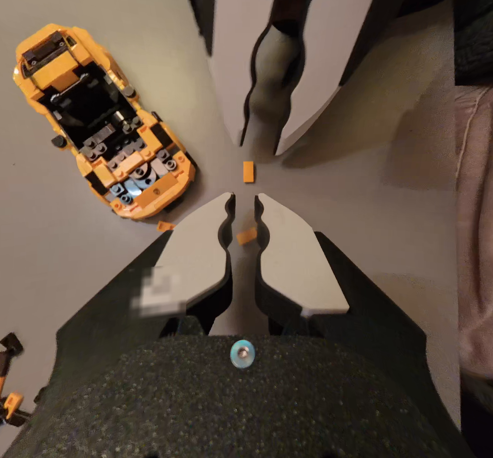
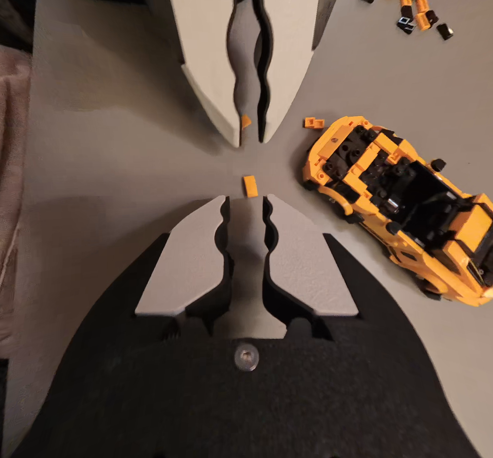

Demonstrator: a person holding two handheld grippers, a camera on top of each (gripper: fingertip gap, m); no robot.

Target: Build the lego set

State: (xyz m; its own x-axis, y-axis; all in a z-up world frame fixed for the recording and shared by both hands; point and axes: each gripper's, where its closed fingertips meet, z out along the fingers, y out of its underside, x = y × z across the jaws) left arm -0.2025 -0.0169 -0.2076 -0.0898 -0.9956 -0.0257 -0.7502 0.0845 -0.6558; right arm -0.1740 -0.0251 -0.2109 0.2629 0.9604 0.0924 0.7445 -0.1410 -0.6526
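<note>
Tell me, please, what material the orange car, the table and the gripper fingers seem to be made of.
Orange car: likely hard moulded plastic, smooth and slightly glossy, with studs showing. Table: grey and matte, perhaps laminate; the material is uncertain. Right gripper fingers: pale matte faces with black wavy inner edges, possibly printed plastic and rubber.

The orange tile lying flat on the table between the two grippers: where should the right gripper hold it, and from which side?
Grip the orange tile across its two long edges, coming down from above with the right gripper. It lies flat and thin on the table, so only the edges offer a hold, and its long axis runs roughly along the open fingers.
</note>
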